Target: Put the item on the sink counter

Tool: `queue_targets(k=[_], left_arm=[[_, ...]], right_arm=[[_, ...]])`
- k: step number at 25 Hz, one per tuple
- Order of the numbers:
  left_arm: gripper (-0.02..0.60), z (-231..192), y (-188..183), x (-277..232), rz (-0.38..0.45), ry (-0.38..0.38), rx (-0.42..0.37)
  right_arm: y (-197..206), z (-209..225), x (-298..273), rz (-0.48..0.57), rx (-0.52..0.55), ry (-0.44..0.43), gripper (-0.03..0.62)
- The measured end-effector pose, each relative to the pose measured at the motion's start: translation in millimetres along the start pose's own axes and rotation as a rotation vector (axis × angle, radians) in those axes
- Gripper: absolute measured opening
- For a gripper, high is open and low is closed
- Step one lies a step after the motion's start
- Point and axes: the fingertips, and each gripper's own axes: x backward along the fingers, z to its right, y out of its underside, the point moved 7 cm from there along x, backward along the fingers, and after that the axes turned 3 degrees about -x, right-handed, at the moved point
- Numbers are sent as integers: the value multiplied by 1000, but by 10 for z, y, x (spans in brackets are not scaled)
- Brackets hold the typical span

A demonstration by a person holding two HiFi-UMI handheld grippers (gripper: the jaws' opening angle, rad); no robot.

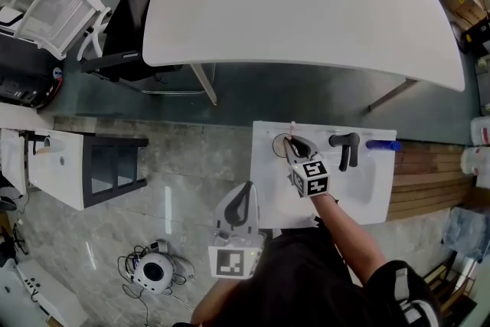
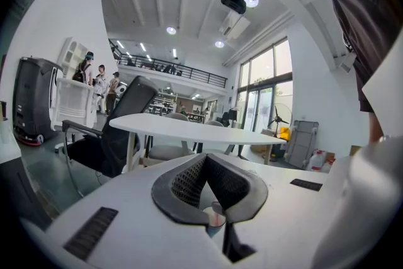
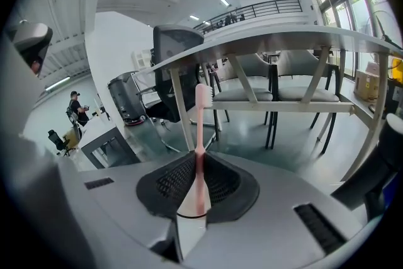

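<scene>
White sink counter [image 1: 269, 191] on marble floor [image 1: 187, 165], right tool [image 3: 197, 164] gripping pink toothbrush [image 3: 202, 123]

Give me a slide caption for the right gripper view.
Right gripper shut on an upright pink toothbrush, a table beyond.

Left gripper [image 1: 243, 197] and right gripper [image 1: 291, 143]: pale grey moulded shells, each carrying a white marker cube [image 1: 309, 177] printed with black squares. Black ribbed jaw pads [image 2: 189, 181] sit in a dark rounded collar, flanked by dark slotted vents [image 2: 92, 233] in the shell. The person wears a black top; its sleeve [image 1: 409, 296] bears white stripes.
</scene>
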Motion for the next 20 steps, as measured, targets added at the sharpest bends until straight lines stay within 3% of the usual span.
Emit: queue_targets(k=[20], left_arm=[[15, -10, 39, 11, -12, -5, 5]], right_arm=[[157, 20, -100, -92, 33, 16, 40]])
